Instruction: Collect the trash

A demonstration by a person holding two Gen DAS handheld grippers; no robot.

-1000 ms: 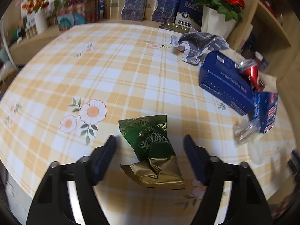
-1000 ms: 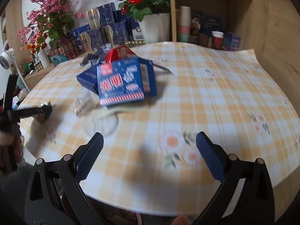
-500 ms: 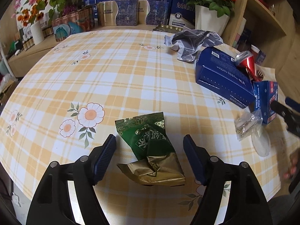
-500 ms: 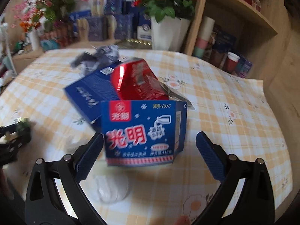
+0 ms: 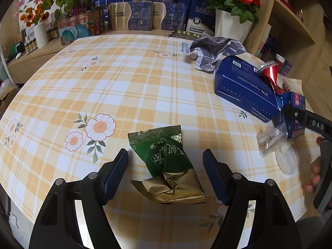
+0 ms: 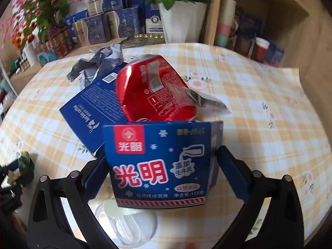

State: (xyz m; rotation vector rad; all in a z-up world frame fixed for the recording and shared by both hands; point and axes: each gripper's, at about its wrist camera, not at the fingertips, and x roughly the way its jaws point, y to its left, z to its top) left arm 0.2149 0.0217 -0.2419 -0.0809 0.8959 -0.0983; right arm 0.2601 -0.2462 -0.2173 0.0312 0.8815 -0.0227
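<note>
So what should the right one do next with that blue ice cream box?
Probably squeeze shut on it. The ice cream box already sits between the open fingers of the right hand-held gripper, with a gap showing on the right side. It leans by the crushed red can, so a gentle close, then a lift, seems safest.

Checked tablecloth [image 5: 145, 87] (floral) bears green wrapper [image 5: 166, 157], blue box [image 5: 244, 87].

We are looking across a round table [image 5: 128, 78] wearing a yellow checked cloth with flowers, daylight lying bright on it. Behind it a low wooden ledge [image 5: 39, 54] is carrying gift boxes [image 5: 139, 15] and a white pot of red roses [image 5: 230, 28]. Wooden shelves [image 6: 267, 18] are standing at the right.
</note>
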